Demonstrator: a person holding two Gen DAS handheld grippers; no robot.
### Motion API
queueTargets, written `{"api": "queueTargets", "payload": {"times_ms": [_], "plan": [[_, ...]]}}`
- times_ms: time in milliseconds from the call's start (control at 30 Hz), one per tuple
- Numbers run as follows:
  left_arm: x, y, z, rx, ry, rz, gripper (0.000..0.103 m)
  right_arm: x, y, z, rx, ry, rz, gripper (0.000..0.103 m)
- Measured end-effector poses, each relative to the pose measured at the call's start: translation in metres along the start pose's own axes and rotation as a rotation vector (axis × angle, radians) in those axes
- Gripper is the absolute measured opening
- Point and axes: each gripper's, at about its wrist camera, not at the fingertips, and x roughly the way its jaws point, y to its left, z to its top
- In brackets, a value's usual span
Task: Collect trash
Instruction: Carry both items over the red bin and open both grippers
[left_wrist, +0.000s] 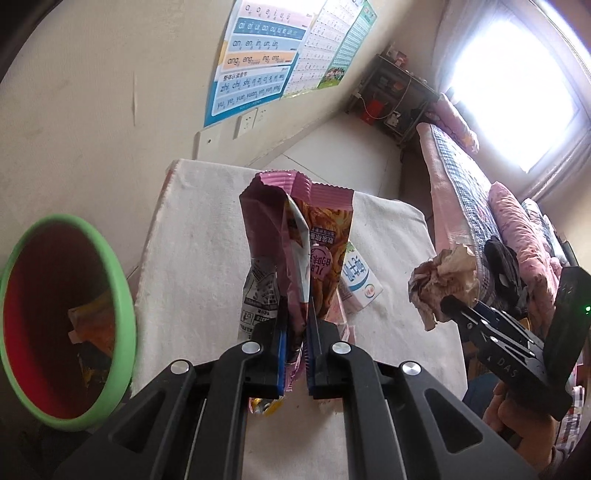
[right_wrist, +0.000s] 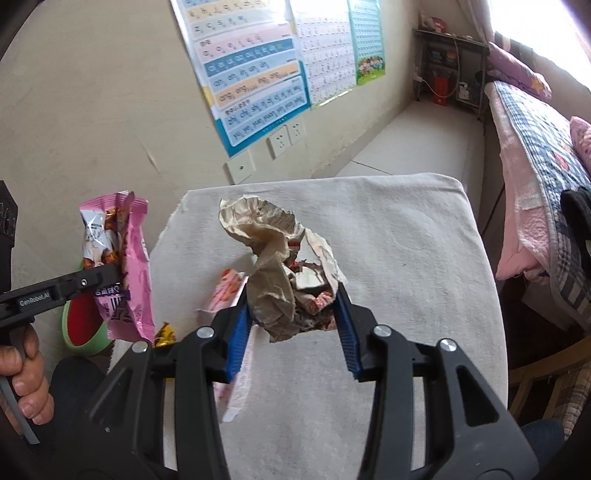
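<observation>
The left tool (left_wrist: 295, 328) is clamped tight on a pink snack wrapper (left_wrist: 295, 236), which stands up from its blue pads at the centre of the left wrist view, above the cloth-covered tabletop (left_wrist: 207, 236). The right tool (right_wrist: 293, 314) is partly closed around a crumpled paper ball (right_wrist: 284, 266), both pads pressing its sides, mid-frame in the right wrist view. A green-rimmed red bin (left_wrist: 62, 317) sits at the lower left of the left view with wrappers inside. More packets (left_wrist: 360, 286) lie on the tabletop beneath the held wrapper.
</observation>
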Motion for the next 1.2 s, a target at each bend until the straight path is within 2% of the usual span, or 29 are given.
{"api": "queueTargets", "payload": {"times_ms": [533,1200], "plan": [[-0.042,0.048,-0.010,-0.059,-0.060,0.045,0.005,-0.004,0.076,-0.004,-0.107,0.011,0.095,0.042],[-0.103,0.172,-0.025,-0.237,-0.125,0.182,0.005,0.035,0.223,0.014,-0.284,0.052,0.266,0.042]]}}
